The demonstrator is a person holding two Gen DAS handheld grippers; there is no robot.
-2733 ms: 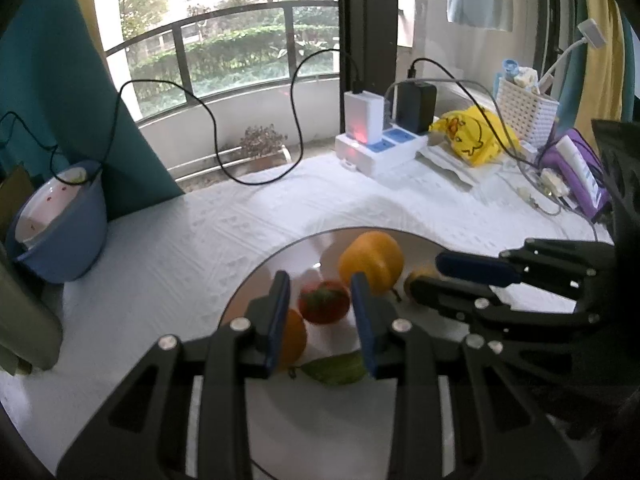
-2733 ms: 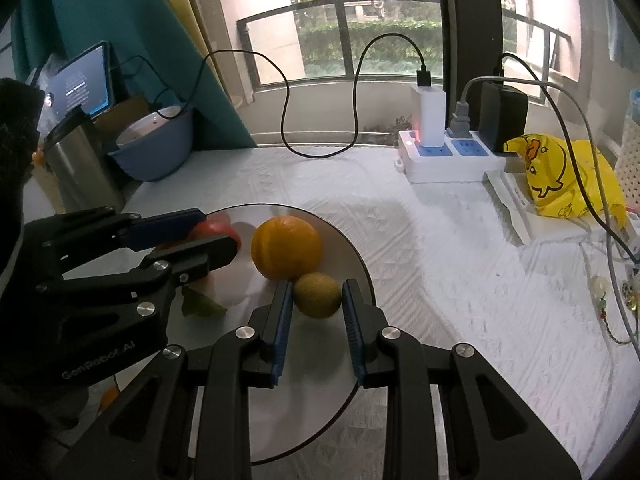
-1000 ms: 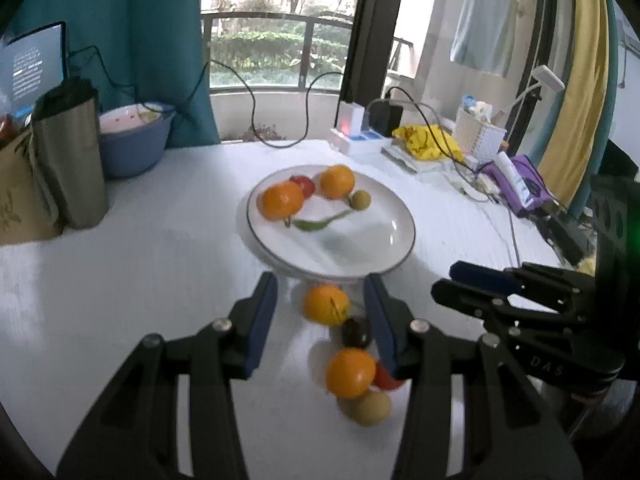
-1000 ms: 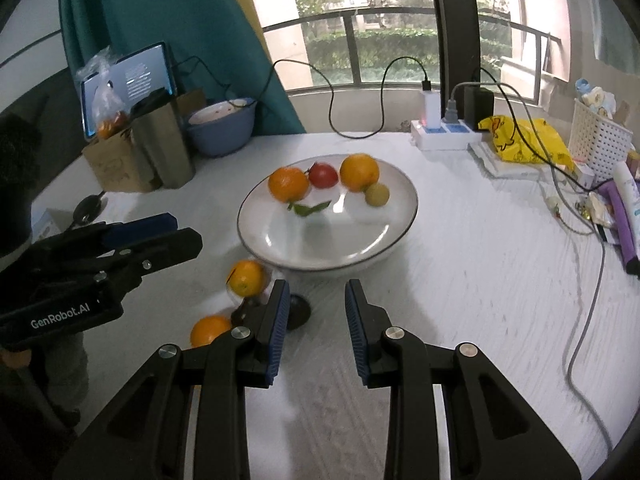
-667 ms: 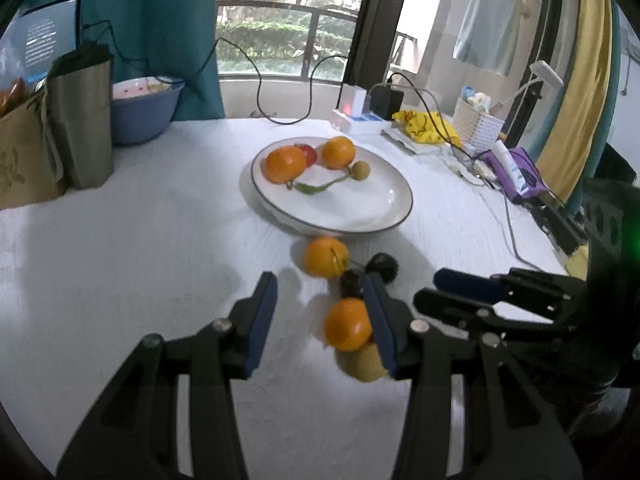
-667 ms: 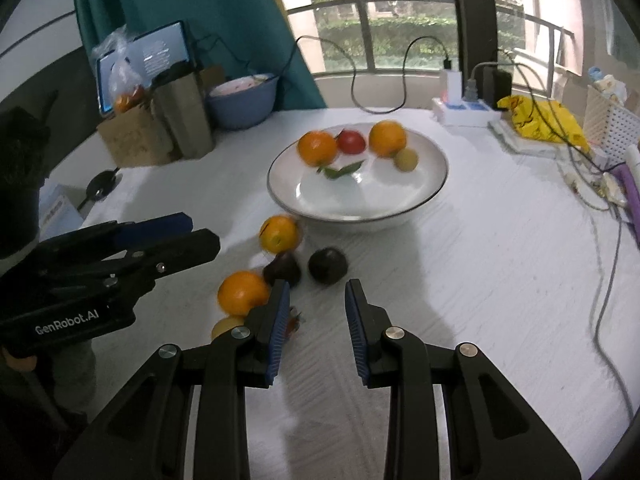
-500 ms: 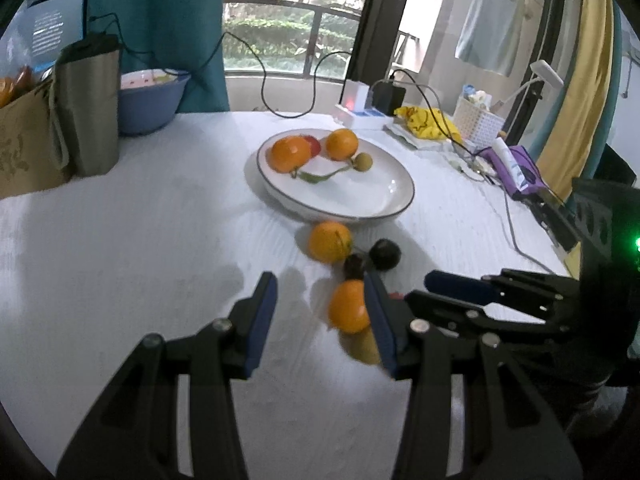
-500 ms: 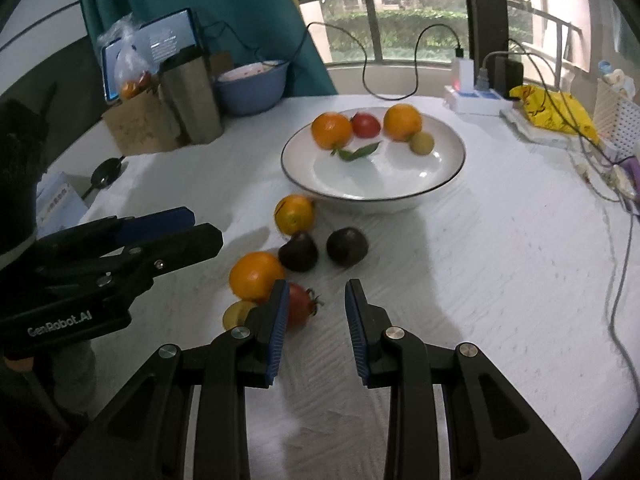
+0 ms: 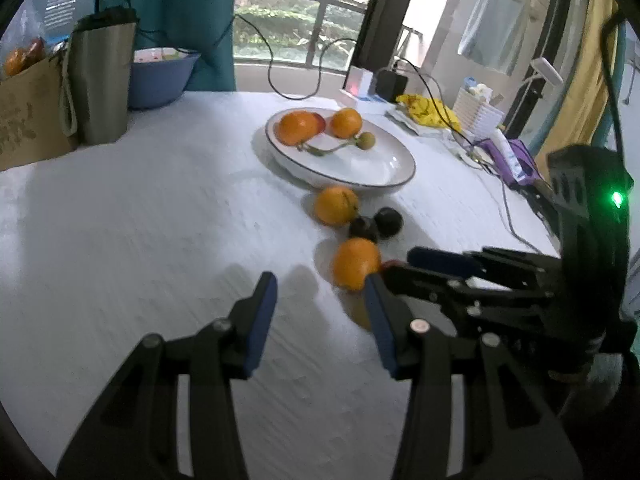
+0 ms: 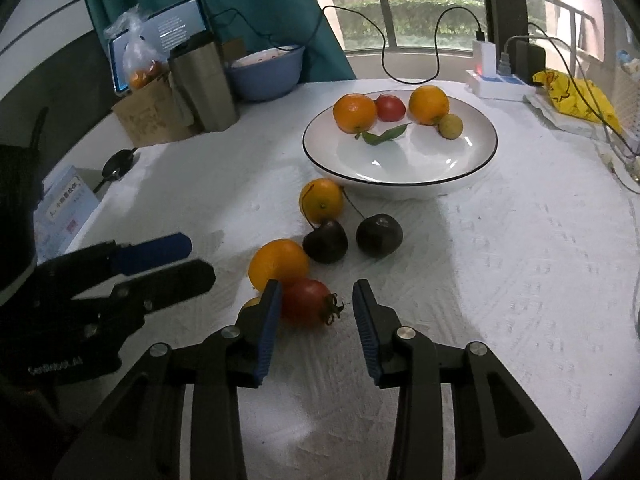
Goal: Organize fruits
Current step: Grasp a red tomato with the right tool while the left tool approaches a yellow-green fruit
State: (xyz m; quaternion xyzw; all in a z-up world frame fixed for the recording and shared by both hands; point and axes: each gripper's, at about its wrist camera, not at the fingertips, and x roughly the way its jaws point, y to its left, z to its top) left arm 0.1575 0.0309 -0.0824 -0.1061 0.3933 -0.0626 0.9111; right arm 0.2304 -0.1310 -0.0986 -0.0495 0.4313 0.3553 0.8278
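Observation:
A white plate (image 10: 400, 184) holds two oranges, a red tomato (image 10: 389, 107), a small green fruit (image 10: 450, 126) and a leaf. On the cloth in front lie two oranges (image 10: 321, 201) (image 10: 278, 264), two dark fruits (image 10: 325, 241) (image 10: 379, 235), a red tomato (image 10: 307, 302) and a partly hidden yellow fruit. My right gripper (image 10: 316, 304) is open, with the red tomato between its fingertips. My left gripper (image 9: 320, 300) is open and empty just left of the near orange (image 9: 356, 262). The plate (image 9: 384, 184) also shows in the left wrist view.
At the back left stand a steel tumbler (image 10: 204, 84), a blue bowl (image 10: 266, 72), a paper bag (image 10: 154, 114) and a tablet. A power strip with cables (image 10: 496, 76) and a yellow bag (image 10: 576, 100) lie at the back right.
Both grippers have pulled back from the plate toward the loose fruits near the front. The right gripper now has the red tomato between its open fingers.

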